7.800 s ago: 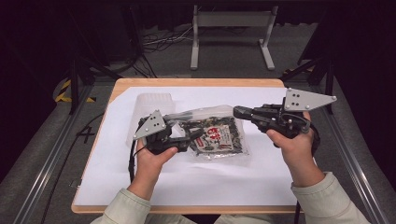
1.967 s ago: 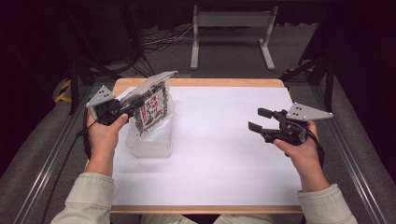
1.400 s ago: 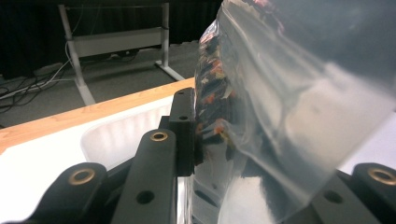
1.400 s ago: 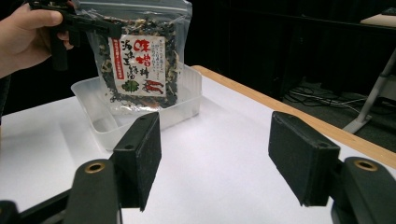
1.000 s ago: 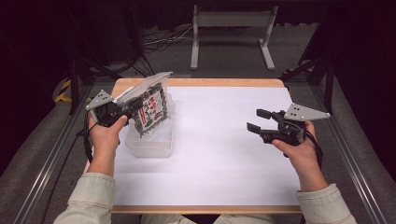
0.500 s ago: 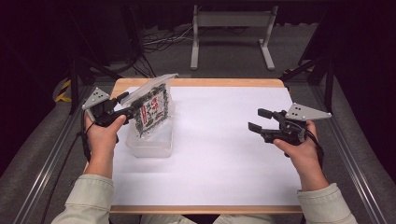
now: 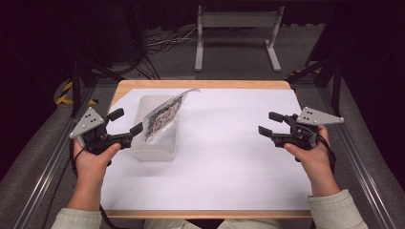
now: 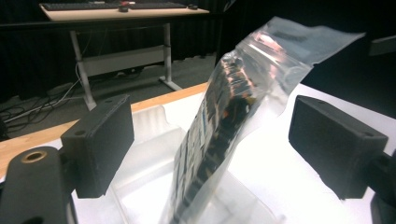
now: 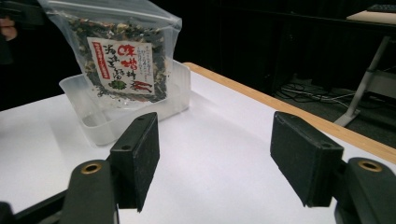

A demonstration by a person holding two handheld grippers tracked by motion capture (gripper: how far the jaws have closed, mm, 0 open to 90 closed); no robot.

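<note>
At nine o'clock on the table [image 7: 215, 191] the left gripper [image 7: 125, 126] has its jaws apart, clamped on nothing; just beside it, a clear pouch [image 7: 162, 118] of dried food stands tilted in a translucent tub [image 7: 157, 152], leaning on the far wall; it looks light, crinkly and slippery, best pinched at the flat sealed top strip; from twelve to six lies bare white room; at three o'clock the right gripper [image 7: 270, 123] hovers with jaws apart, near the edge.

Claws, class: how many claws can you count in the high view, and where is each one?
2. The left claw is open beside the clear tub holding the bag; the right claw is open over the white sheet's right side.
</note>
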